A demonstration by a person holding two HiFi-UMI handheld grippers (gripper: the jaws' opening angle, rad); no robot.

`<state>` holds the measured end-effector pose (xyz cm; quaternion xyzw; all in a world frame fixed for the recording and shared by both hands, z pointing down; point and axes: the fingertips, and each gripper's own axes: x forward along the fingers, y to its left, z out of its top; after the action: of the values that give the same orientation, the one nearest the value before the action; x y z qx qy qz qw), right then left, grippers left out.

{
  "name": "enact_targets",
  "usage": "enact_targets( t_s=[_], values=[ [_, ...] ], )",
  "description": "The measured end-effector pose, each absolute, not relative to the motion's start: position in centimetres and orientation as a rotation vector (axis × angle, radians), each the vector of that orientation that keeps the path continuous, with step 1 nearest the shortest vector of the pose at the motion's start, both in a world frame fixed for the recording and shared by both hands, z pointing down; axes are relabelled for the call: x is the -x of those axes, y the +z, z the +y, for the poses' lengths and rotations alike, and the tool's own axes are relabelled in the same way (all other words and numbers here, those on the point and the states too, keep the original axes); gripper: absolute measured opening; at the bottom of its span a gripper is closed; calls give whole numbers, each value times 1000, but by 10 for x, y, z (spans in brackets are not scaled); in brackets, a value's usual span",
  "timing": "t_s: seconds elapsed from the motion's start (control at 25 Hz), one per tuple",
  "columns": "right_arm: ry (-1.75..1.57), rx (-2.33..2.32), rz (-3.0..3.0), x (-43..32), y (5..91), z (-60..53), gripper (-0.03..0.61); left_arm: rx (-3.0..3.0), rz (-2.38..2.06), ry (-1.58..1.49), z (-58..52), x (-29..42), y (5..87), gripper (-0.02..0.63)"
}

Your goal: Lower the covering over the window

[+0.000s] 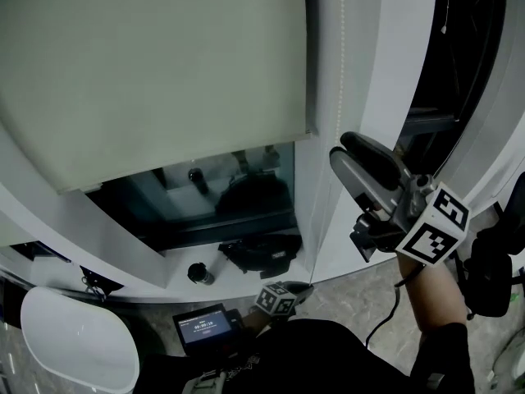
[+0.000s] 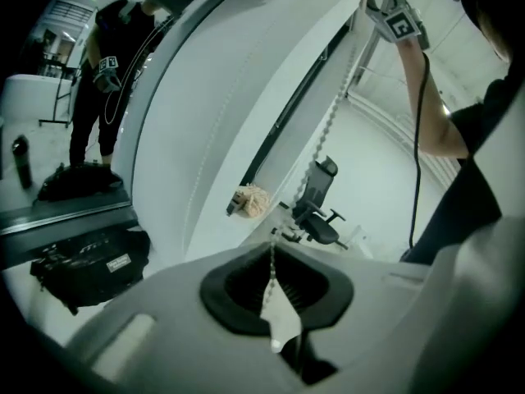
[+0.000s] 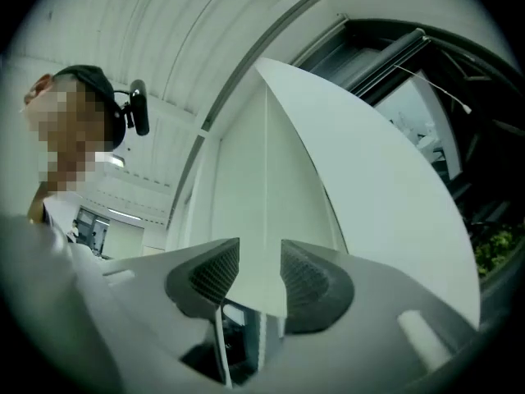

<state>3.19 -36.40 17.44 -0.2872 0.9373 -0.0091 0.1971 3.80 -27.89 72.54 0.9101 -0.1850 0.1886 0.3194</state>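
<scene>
Pale grey-green over the blind [image 1: 156,72]; white on the bead chain [image 1: 340,64] and window frame [image 1: 373,56]; black-and-white squares on the right marker cube [image 1: 435,224]; black on the near bag [image 1: 262,254].

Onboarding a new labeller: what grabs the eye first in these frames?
A pale grey-green fabric roller blind fills the head view's upper left, drawn part-way down a dark glass window. At right, the right gripper is raised beside the thin white bead chain, with its jaws apart and gripping nothing. Low at centre, the left gripper is shut on that chain.
</scene>
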Motion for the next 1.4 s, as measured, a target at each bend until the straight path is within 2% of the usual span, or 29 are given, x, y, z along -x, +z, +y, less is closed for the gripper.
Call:
enact_targets(
  t_s=[0.12,0.24,0.4,0.6,0.76,1.0,1.16,1.4],
  values=[
    [65,905,2663,-22,135,-372,145,-2424,-467,503,-268,-42,727,12],
    [166,1018,2764,-16,120,-392,15,-2428,-462,505,-269,-46,723,12],
    [497,1129,2783,-14,120,-387,8,-2431,-414,466,-269,-40,723,14],
    [893,1282,2824,-15,149,-385,8,-2496,-527,189,-294,-6,687,34],
    [790,1328,2929,-28,227,-383,8,-2514,-771,-35,-321,46,642,65],
    [352,1451,3058,-49,371,-388,8,-2574,-988,-149,-331,119,574,87],
    [248,1511,3080,-42,448,-382,8,-2638,-925,-272,-342,101,533,87],
    [213,1518,3057,-34,465,-378,8,-2707,-801,-336,-351,65,481,87]
  ],
)
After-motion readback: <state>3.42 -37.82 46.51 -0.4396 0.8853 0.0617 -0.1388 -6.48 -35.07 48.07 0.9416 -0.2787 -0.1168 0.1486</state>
